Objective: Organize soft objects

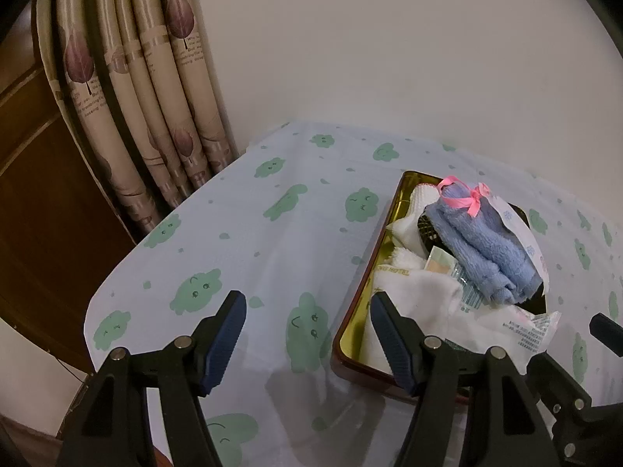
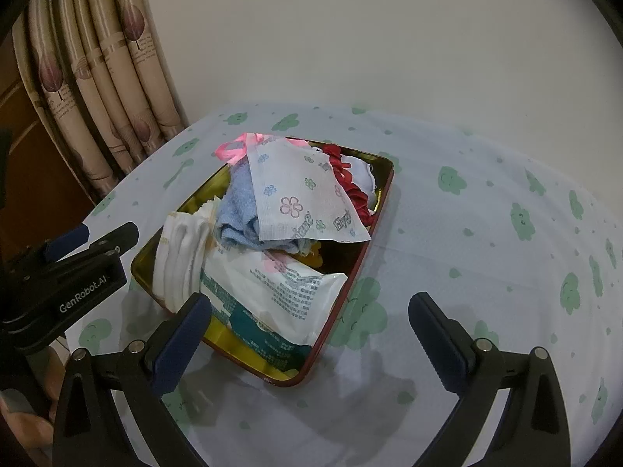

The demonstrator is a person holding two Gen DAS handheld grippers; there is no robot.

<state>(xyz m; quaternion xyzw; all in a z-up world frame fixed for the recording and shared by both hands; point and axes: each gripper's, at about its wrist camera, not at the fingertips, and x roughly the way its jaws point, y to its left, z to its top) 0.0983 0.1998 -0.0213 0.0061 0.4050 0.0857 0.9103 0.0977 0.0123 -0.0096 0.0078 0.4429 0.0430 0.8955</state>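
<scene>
A gold-lined tin tray (image 1: 352, 317) (image 2: 379, 233) with a red rim sits on the cloth-covered table, piled with soft things. A folded blue towel (image 1: 483, 249) (image 2: 237, 210) with a pink ribbon (image 1: 465, 196) (image 2: 233, 150) lies on top. White towels (image 1: 418, 292) (image 2: 181, 260), a flowered tissue pack (image 2: 303, 198), a wet-wipes pack (image 2: 276, 292) and a red scrunchie (image 2: 348, 183) lie around it. My left gripper (image 1: 307, 340) is open and empty at the tray's near left corner. My right gripper (image 2: 309, 336) is open and empty over the tray's near end.
The table (image 1: 249, 233) wears a pale cloth with green cloud faces. Leaf-print curtains (image 1: 148, 89) and a wooden door (image 1: 35, 179) stand left. A plain wall (image 2: 389, 39) is behind. The left gripper's body (image 2: 66, 284) shows at the left of the right wrist view.
</scene>
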